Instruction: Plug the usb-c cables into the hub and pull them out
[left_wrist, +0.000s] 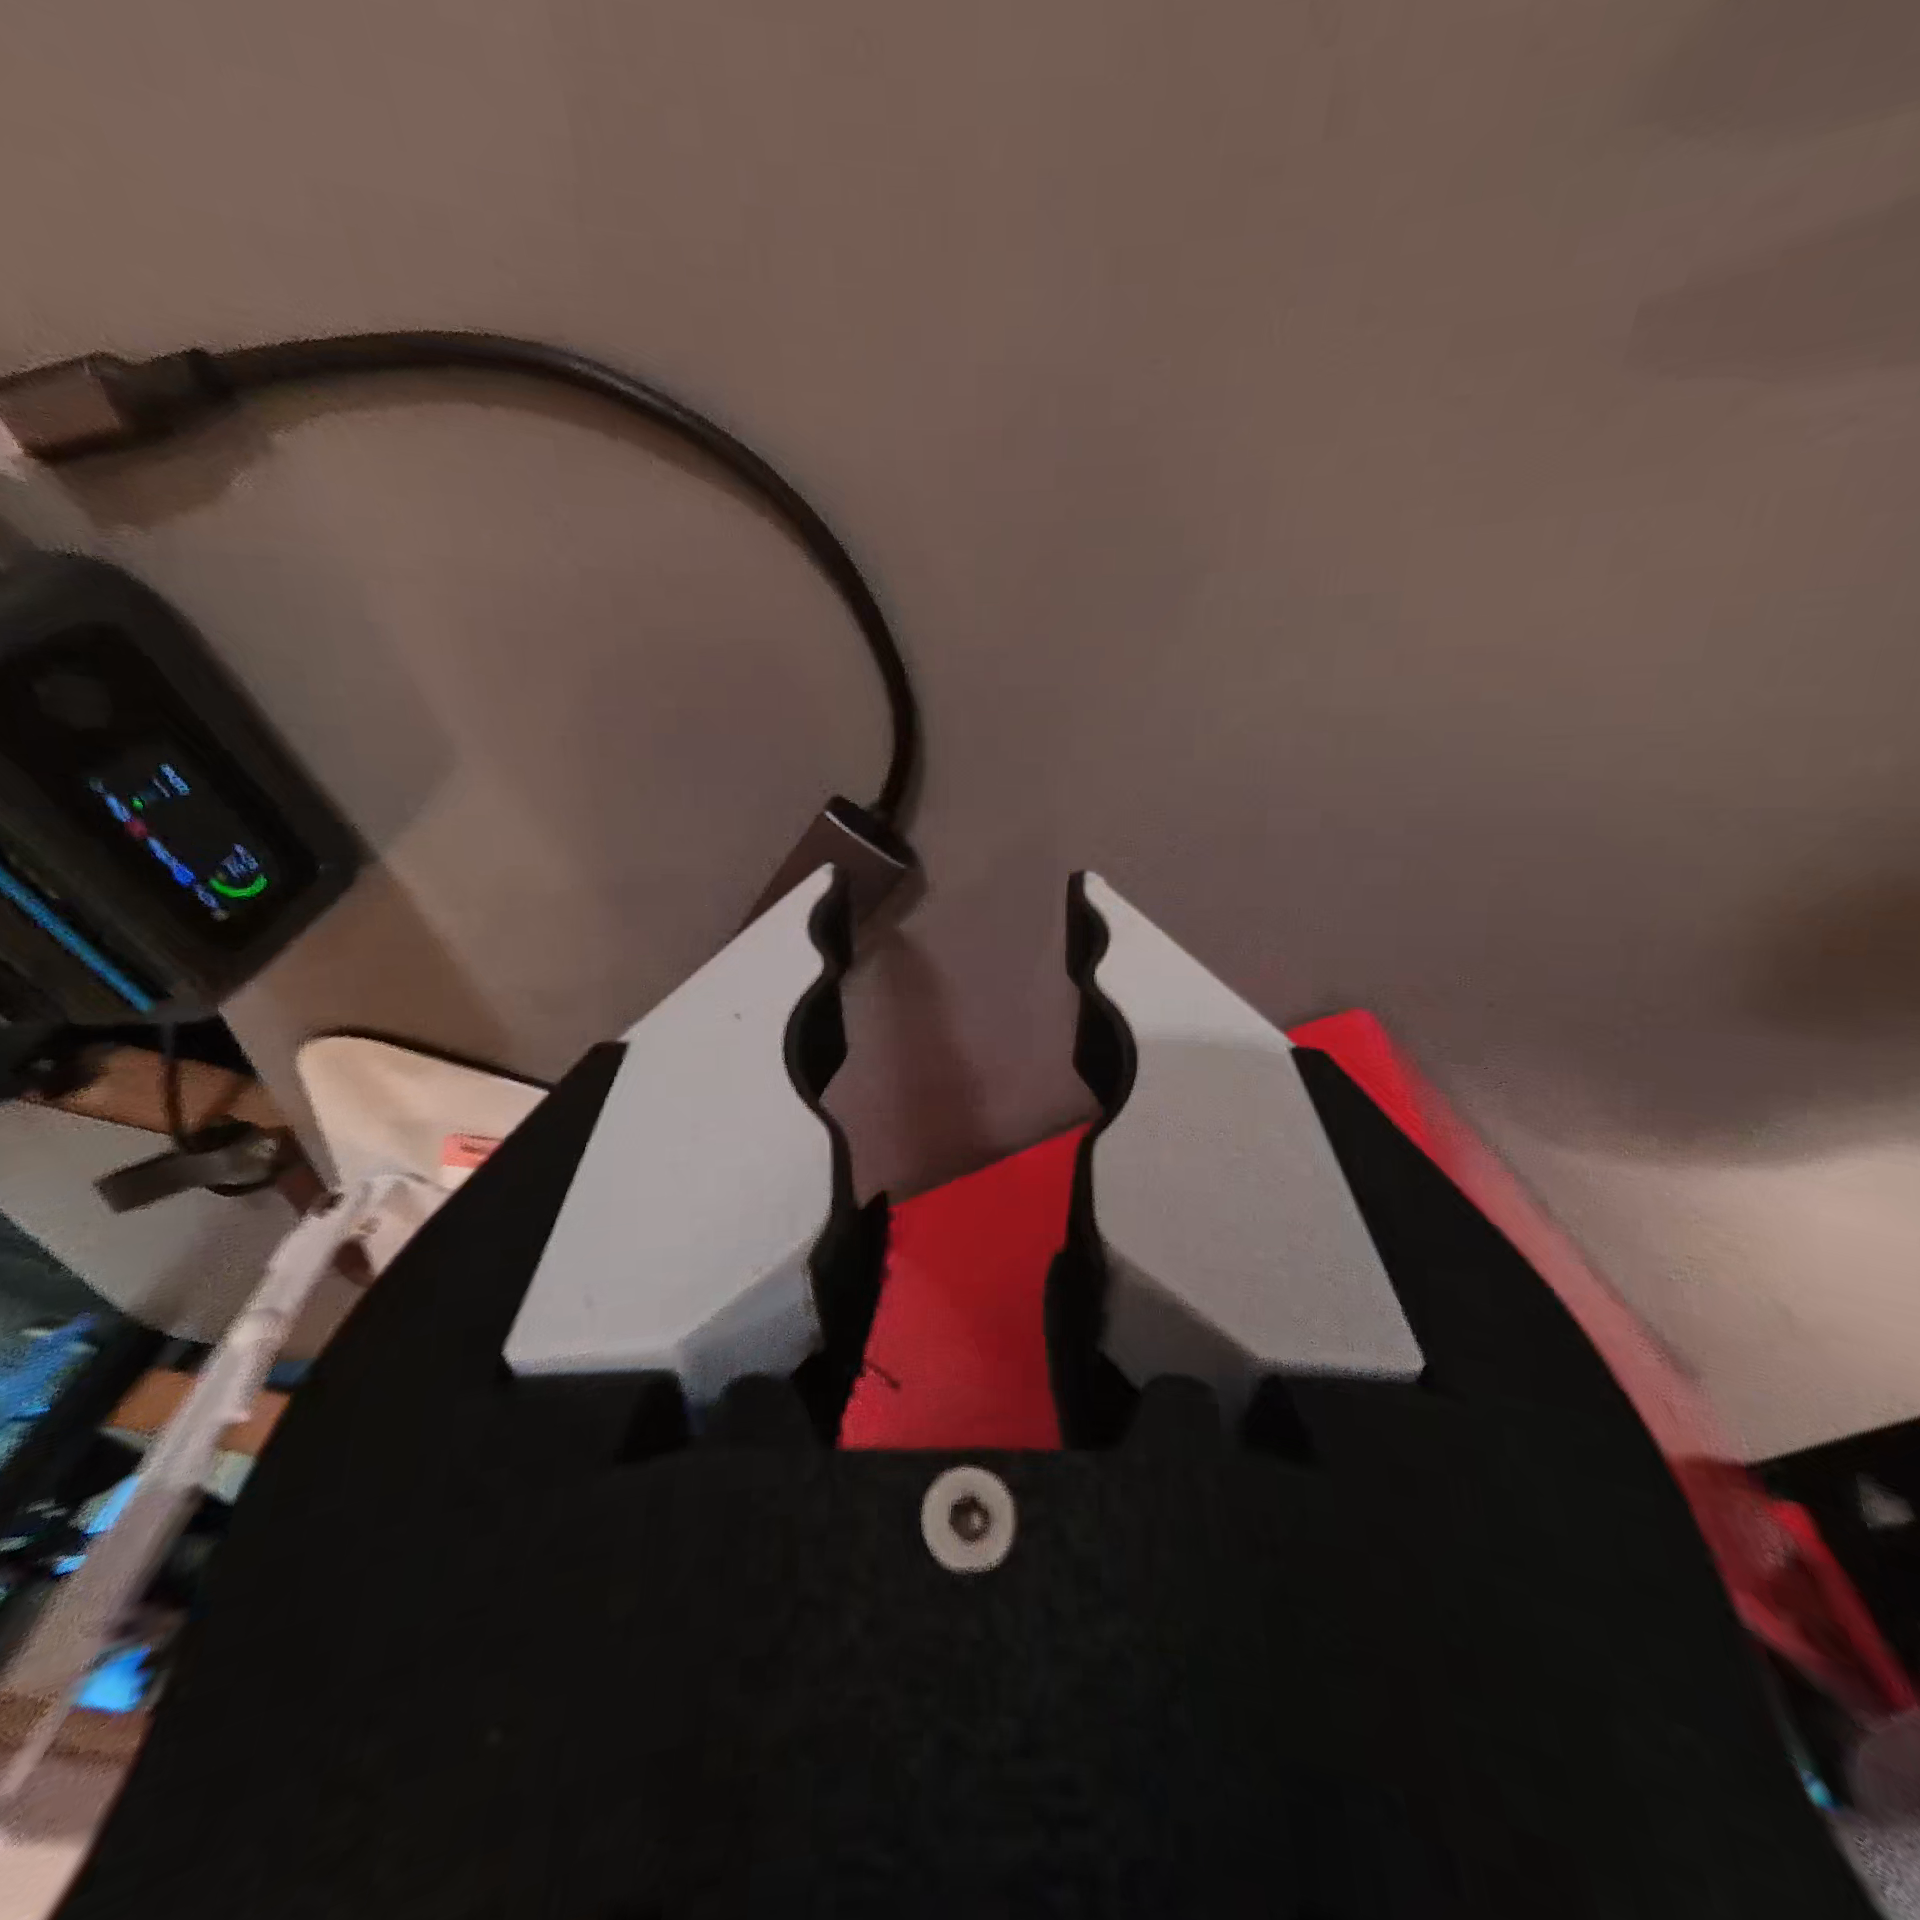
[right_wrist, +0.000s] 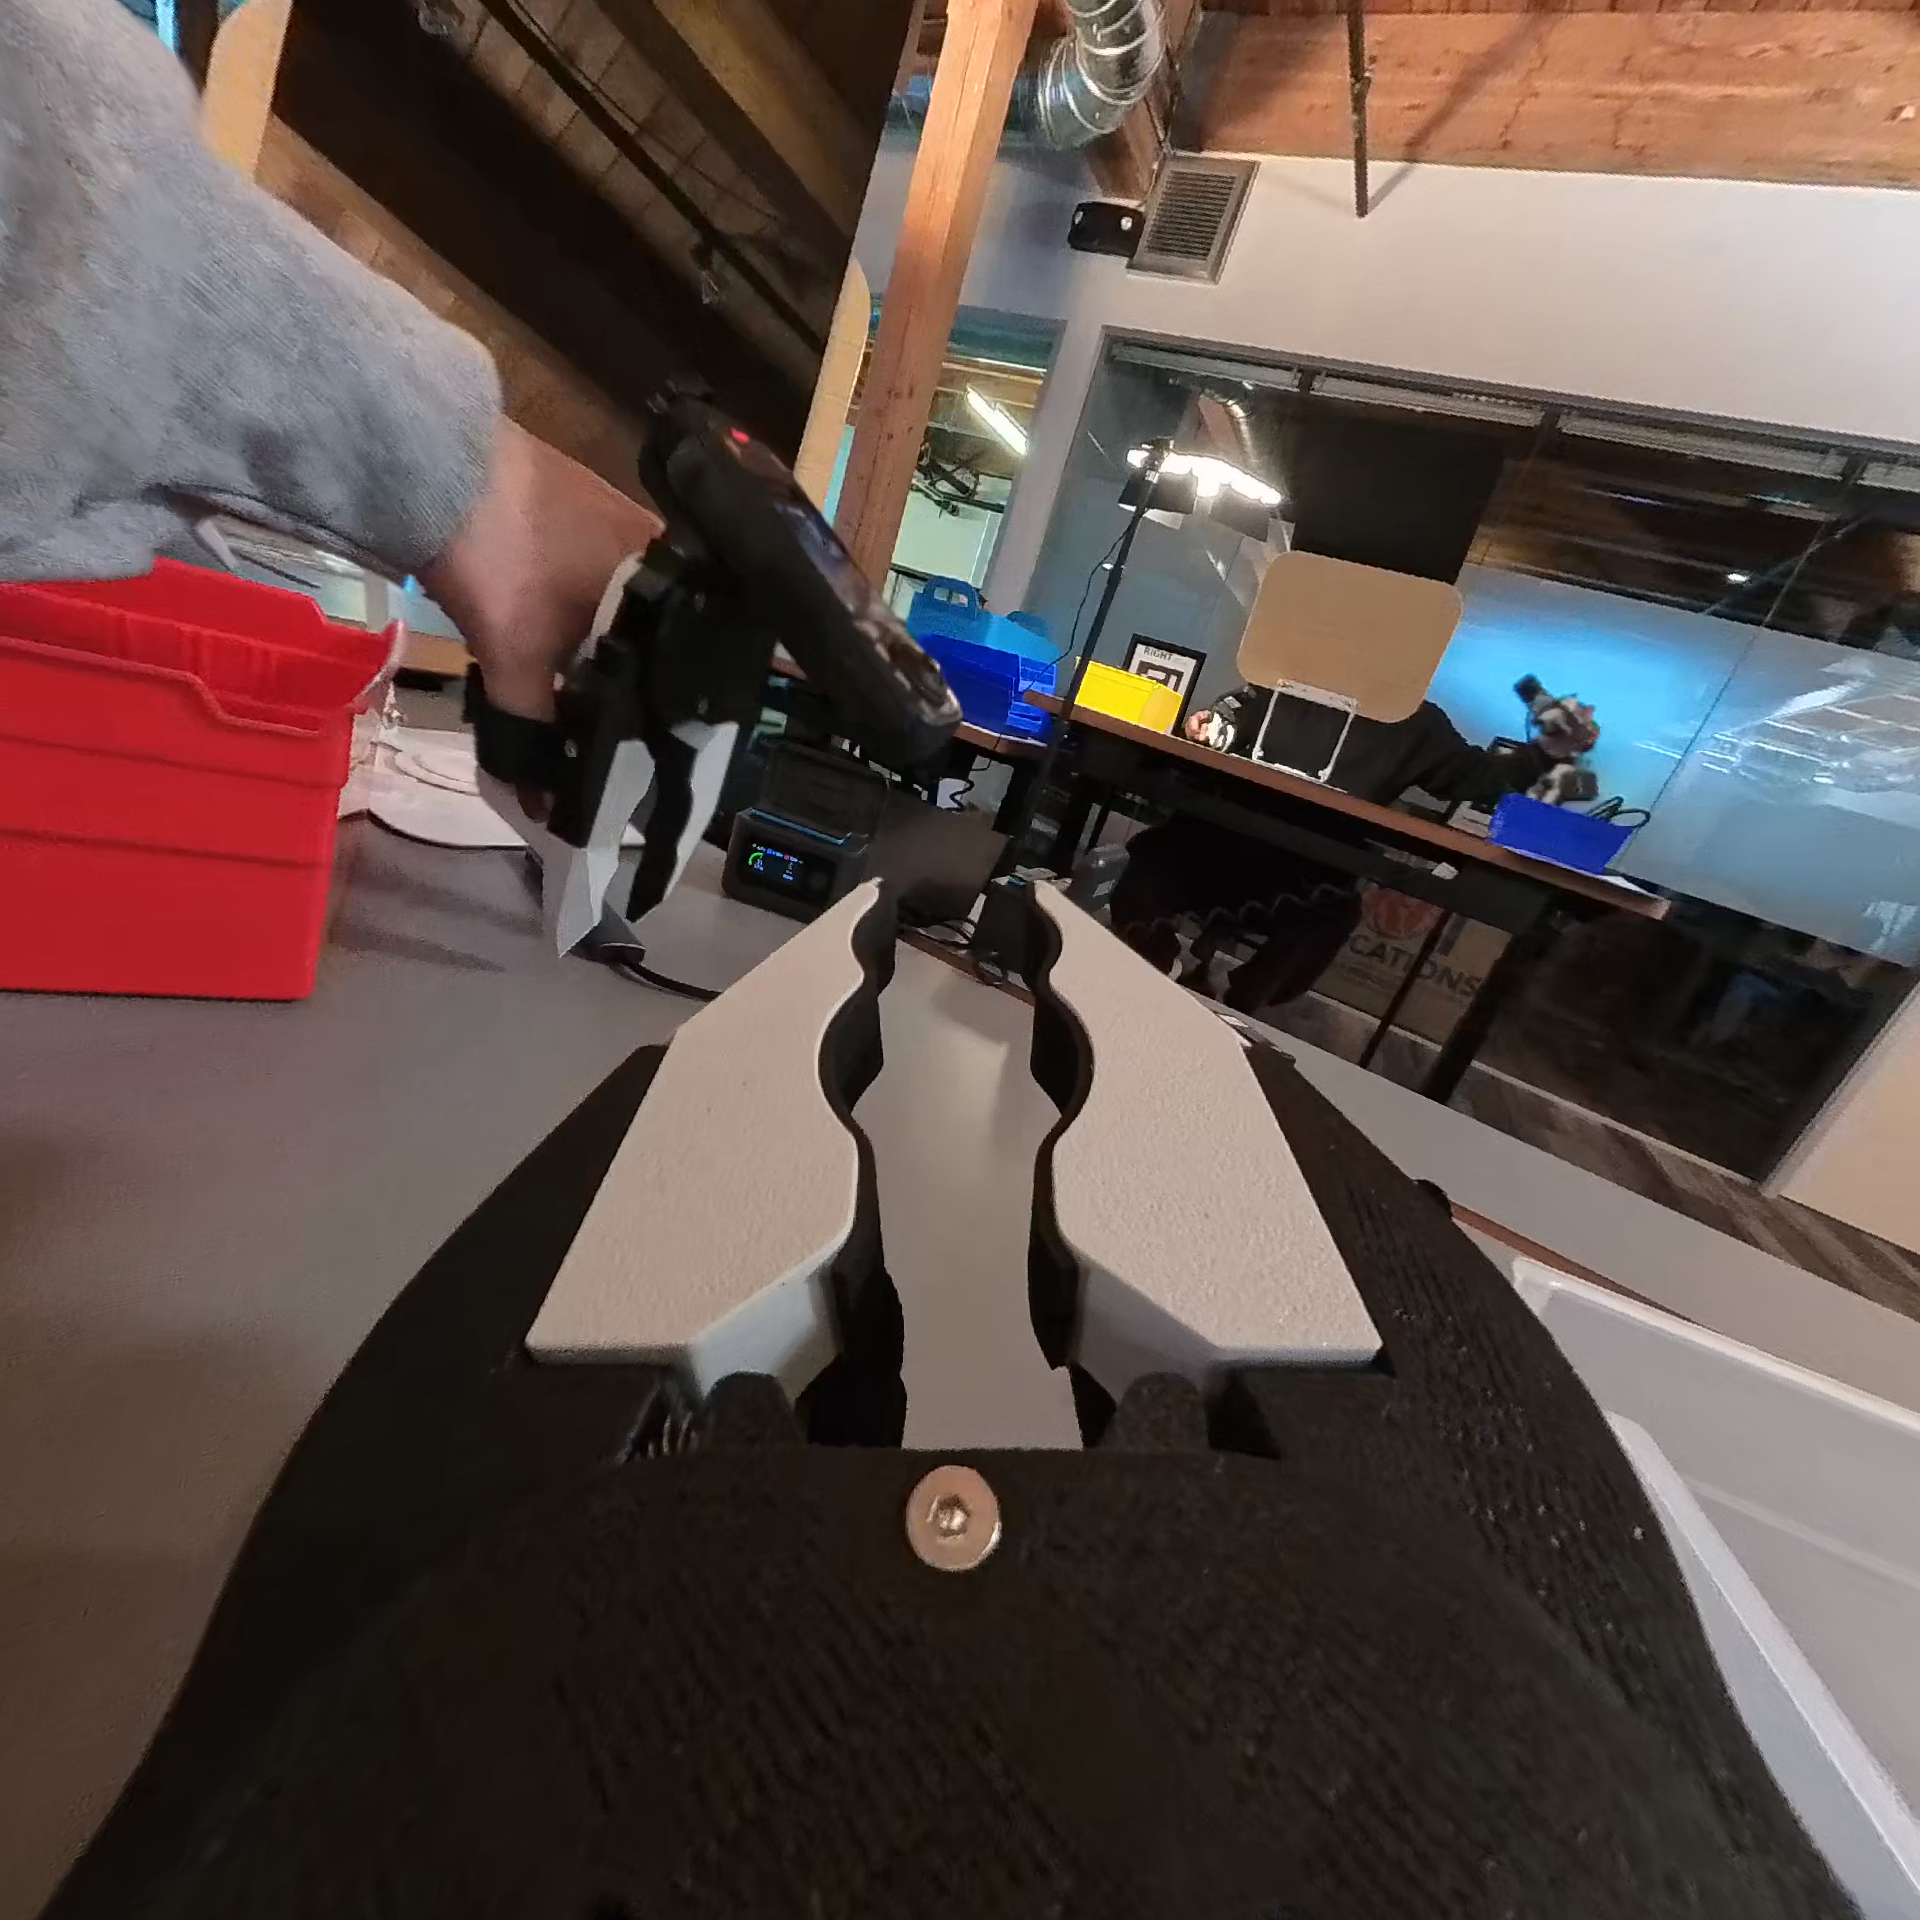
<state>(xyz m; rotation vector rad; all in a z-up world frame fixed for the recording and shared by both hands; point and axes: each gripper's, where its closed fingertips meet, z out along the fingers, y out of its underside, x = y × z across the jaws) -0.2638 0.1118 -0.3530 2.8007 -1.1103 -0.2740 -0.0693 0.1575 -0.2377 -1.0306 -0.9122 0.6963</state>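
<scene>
The grey cable plug (left_wrist: 868, 857) lies on the grey table (left_wrist: 1247, 520) touching the tip of my left gripper's (left_wrist: 958, 894) left finger, at about eleven o'clock from the gap. Its long axis runs roughly along my fingers, and its black cord (left_wrist: 727, 436) arcs off toward ten o'clock. Both my grippers are open and empty (the right gripper (right_wrist: 956, 904) points away, so the left is nearer); I see no hub.

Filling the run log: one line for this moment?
left gripper: open, over hub | right gripper: open, empty | cable: on table
</scene>
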